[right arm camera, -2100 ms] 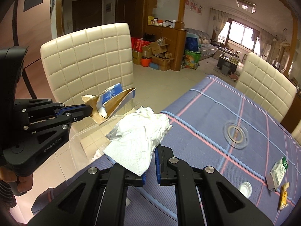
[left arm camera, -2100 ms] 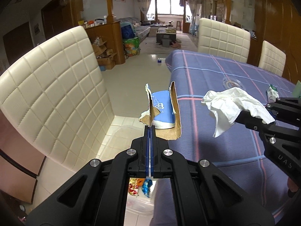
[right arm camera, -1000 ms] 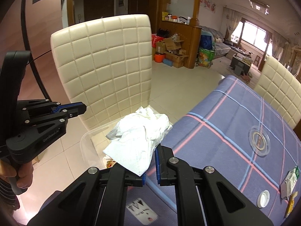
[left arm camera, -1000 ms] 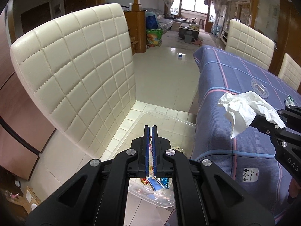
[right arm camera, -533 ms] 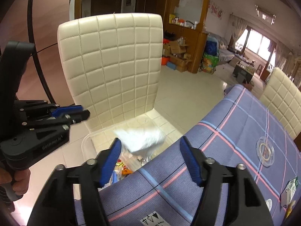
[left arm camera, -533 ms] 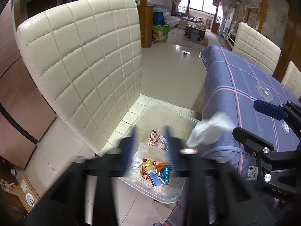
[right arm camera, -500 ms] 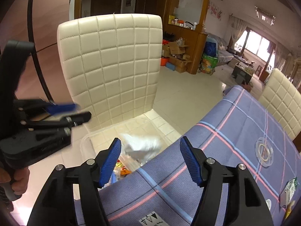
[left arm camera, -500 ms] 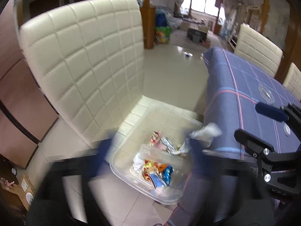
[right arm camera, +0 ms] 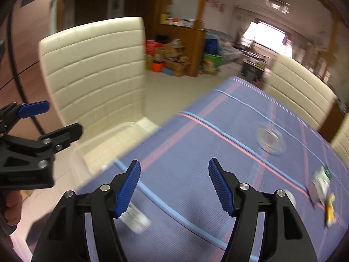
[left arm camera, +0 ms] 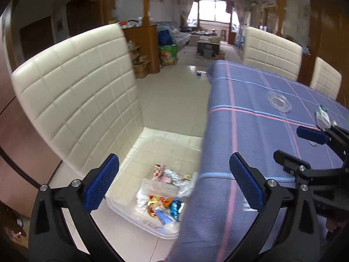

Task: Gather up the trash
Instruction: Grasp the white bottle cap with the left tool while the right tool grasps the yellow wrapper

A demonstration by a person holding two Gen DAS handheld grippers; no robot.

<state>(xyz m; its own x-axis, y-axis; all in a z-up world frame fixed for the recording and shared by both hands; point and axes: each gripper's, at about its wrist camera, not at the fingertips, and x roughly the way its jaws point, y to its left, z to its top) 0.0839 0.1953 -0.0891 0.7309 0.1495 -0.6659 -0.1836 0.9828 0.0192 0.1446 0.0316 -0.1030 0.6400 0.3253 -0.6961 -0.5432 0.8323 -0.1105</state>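
A clear plastic bin (left arm camera: pixel 139 152) sits on the floor between a cream chair and the table; it holds colourful wrappers, a clear box and white tissue (left arm camera: pixel 185 187). My left gripper (left arm camera: pixel 173 184) is open and empty above the bin and the table edge. My right gripper (right arm camera: pixel 173 187) is open and empty over the blue checked tablecloth (right arm camera: pixel 218 135). A green-white packet (right arm camera: pixel 321 181), a yellow wrapper (right arm camera: pixel 329 211) and a small white cap (right arm camera: pixel 289 196) lie on the cloth at the right. The packet also shows in the left wrist view (left arm camera: pixel 322 115).
A cream quilted chair (left arm camera: pixel 76 100) stands close beside the bin. A clear glass coaster (right arm camera: pixel 270 140) lies on the table. More cream chairs (left arm camera: pixel 270 52) stand along the far side. The tiled floor (left arm camera: pixel 174 100) stretches beyond toward a cluttered living room.
My left gripper dropped the torn blue carton and my right gripper dropped the white tissue into the bin. Both have opened wide. The right gripper has swung right over the table.
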